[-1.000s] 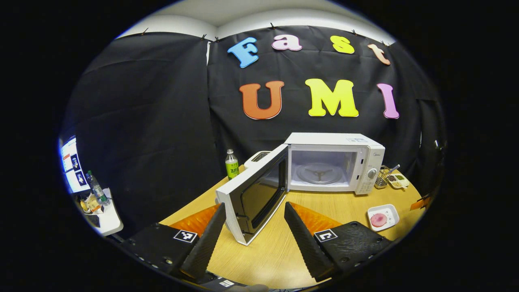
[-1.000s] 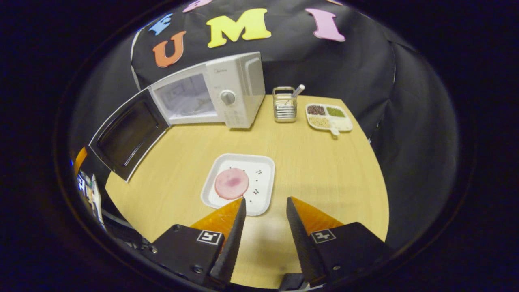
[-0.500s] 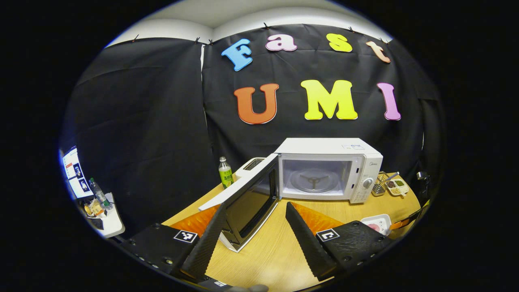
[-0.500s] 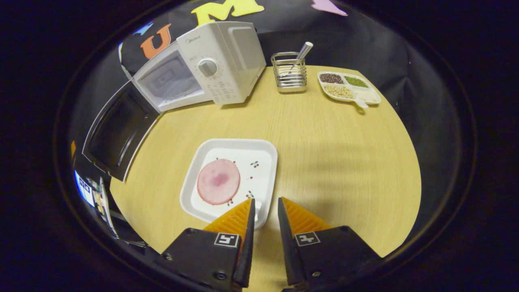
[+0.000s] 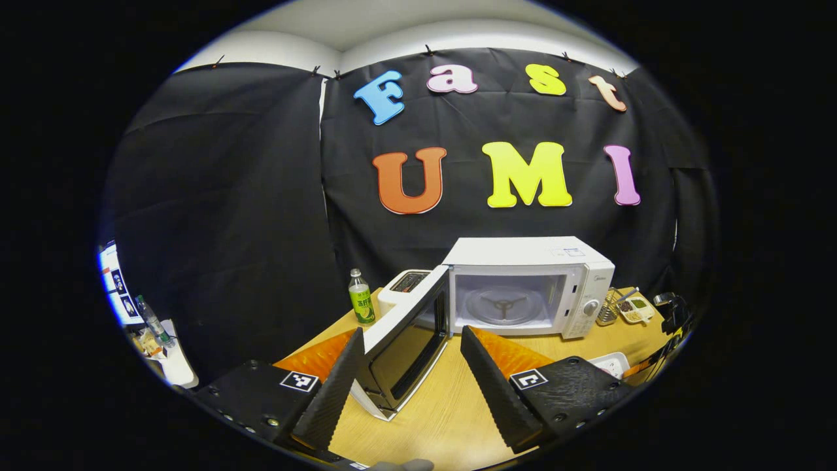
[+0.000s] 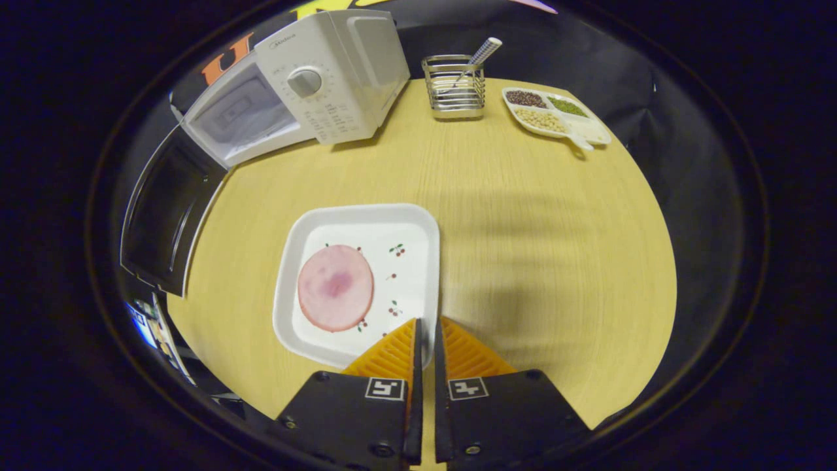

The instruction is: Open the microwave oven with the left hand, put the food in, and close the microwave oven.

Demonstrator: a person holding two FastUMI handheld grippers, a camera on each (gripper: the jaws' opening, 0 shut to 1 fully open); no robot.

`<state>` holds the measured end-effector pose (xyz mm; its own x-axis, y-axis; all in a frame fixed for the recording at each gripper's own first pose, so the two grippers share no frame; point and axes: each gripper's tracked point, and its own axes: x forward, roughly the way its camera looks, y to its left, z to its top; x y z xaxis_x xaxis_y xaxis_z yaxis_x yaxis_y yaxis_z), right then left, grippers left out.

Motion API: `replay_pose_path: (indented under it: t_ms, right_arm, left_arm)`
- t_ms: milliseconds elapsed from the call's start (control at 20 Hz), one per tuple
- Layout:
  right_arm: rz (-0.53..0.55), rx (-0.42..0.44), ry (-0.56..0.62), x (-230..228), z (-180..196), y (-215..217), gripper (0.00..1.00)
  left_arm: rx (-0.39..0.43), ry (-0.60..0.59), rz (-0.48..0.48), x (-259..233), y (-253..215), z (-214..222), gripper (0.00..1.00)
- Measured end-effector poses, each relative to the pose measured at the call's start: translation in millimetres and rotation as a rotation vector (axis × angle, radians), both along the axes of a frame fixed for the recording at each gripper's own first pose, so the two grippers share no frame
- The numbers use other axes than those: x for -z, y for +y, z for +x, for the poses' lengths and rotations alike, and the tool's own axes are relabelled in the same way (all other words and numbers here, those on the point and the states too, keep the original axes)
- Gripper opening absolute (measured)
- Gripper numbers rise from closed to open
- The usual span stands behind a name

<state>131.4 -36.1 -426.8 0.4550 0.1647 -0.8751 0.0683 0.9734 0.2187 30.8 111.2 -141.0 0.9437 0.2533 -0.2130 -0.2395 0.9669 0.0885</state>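
— What's the scene on the wooden table (image 6: 523, 216)?

— A white microwave (image 5: 529, 281) stands at the back of it with its door (image 5: 405, 340) swung wide open, the glass turntable (image 5: 502, 306) bare inside. In front of the microwave, toward the near edge, sits a white square plate (image 6: 356, 281) carrying one round pink slice of ham (image 6: 335, 288).

— And the two grippers?

— The right gripper (image 6: 424, 333) is down at the plate's near right corner, one finger over the inside of the rim and the other outside it, the jaws clenched on the plate's edge with barely a slit between them. The left gripper (image 5: 409, 366) hangs in front of the microwave, jaws released and spread wide, holding nothing; the lower corner of the open door shows between its fingers, though I can't tell if either one touches it.

— Anything else near the microwave?

— To the right of it, a wire utensil holder (image 6: 454, 88) with a straw-like stick poking out, and beyond that a divided tray of beans (image 6: 552, 114). On the microwave's other side, a white toaster (image 5: 405, 288) and a green-labelled bottle (image 5: 360, 297). Farther out past the open door, off the table, a cluttered side stand (image 5: 167, 353).
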Motion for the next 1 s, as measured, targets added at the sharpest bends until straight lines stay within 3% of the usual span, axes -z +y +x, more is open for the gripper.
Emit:
replay_pose_path:
  t_ms: [100,150,300,500,1000]
  right_arm:
    - [0.036,0.041,0.041,0.1,1.2,1.3,0.08]
    - [0.051,0.054,0.052,-0.1,-0.4,2.1,0.05]
    - [0.084,0.091,0.063,-0.8,-1.0,1.8,0.04]
    - [0.279,0.2,0.077,-3.5,-5.4,27.3,0.04]
    - [0.492,0.24,-0.118,-62.8,1.5,97.9,0.04]
  left_arm:
    - [0.01,0.0,-0.02,7.7,5.2,4.2,0.91]
    - [0.016,-0.001,-0.026,11.2,7.8,5.6,0.86]
    - [0.041,-0.003,-0.04,18.2,15.1,9.3,0.9]
    - [0.079,0.012,-0.067,24.4,29.5,15.0,0.91]
    - [0.181,0.007,-0.069,11.8,35.3,38.2,0.89]
